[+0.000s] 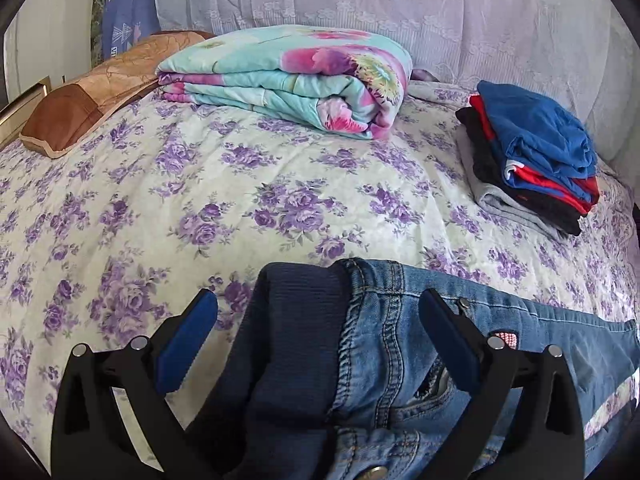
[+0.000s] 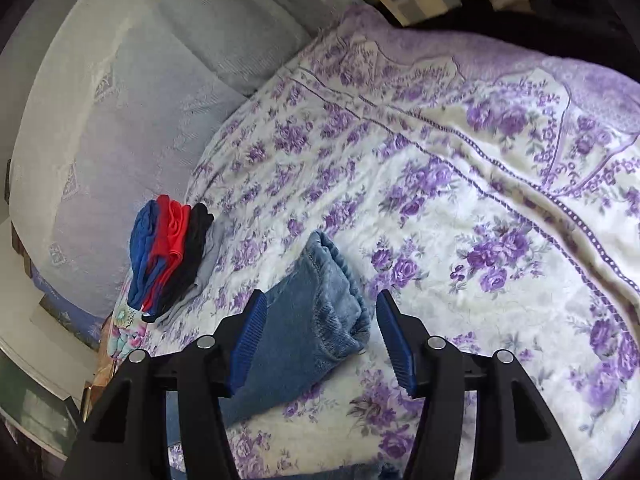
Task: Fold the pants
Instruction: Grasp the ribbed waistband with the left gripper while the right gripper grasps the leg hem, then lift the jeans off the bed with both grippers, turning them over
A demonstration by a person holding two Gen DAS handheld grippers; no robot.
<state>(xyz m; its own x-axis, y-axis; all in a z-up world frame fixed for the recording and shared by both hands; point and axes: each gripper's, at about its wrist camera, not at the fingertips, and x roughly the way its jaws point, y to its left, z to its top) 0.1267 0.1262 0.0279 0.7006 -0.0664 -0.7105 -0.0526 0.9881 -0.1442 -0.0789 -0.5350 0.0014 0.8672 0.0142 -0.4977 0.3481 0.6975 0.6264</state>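
A bedspread (image 1: pixel 248 184) printed with purple roses on white covers the bed. At its far side lies a folded quilt (image 1: pixel 288 84) in turquoise with pink flowers. Just left of it sits a brown pillow (image 1: pixel 100 92). Near the right edge stands a stack of folded clothes (image 1: pixel 532 160): blue on top, then red, black and grey. A pale lace cover (image 1: pixel 400 8) drapes the backing behind the bed.

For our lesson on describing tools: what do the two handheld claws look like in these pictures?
Both look alike. The left claw and the right claw each have two black, angular plastic arms with triangular cut-outs and round silver pins at the pivots. Each finger ends in a blue pad; the right claw's pads are visibly ribbed. No cables, sleeves or markings show.
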